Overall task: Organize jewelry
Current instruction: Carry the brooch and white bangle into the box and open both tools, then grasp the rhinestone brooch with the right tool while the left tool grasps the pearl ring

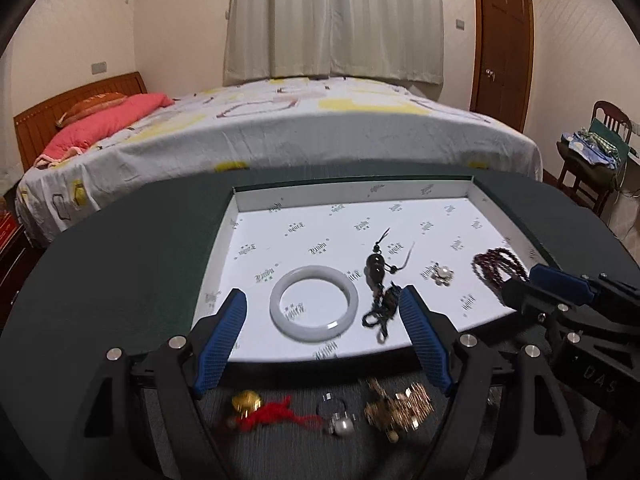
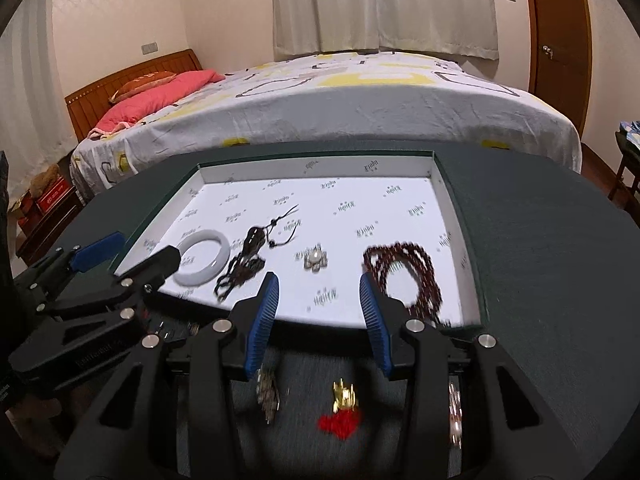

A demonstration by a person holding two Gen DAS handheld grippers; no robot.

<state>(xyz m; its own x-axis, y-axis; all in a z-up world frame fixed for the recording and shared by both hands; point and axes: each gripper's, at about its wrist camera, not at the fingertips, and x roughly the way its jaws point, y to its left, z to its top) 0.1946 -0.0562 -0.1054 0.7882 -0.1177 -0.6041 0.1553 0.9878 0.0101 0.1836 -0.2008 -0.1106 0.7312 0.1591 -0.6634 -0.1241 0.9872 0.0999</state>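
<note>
At the bottom of the left wrist view, on the dark green table (image 1: 120, 256), lie a gold bell with red cord (image 1: 256, 408), a ring (image 1: 338, 416) and a gold chain heap (image 1: 400, 404), all blurred. Above them the left gripper (image 1: 320, 320) stands wide apart, holding nothing; the white bangle (image 1: 314, 307) shows between its blue pads, lying free in the tray (image 1: 232, 224). A dark pendant on cord (image 1: 378, 280) lies just right of the bangle, a small pearl brooch (image 1: 440, 274) further right, and the dark red bead string (image 1: 496, 268) at the right edge, beside the right gripper's tip.

In the right wrist view the right gripper (image 2: 318, 312) is released, jaws partly apart with nothing between them; the bead string (image 2: 404, 272) lies in the tray just beyond its right pad. The left gripper (image 2: 132, 256) shows at middle left. A bed (image 2: 320, 104), curtain (image 2: 380, 4) and door (image 2: 560, 28) fill the top of the frame.
</note>
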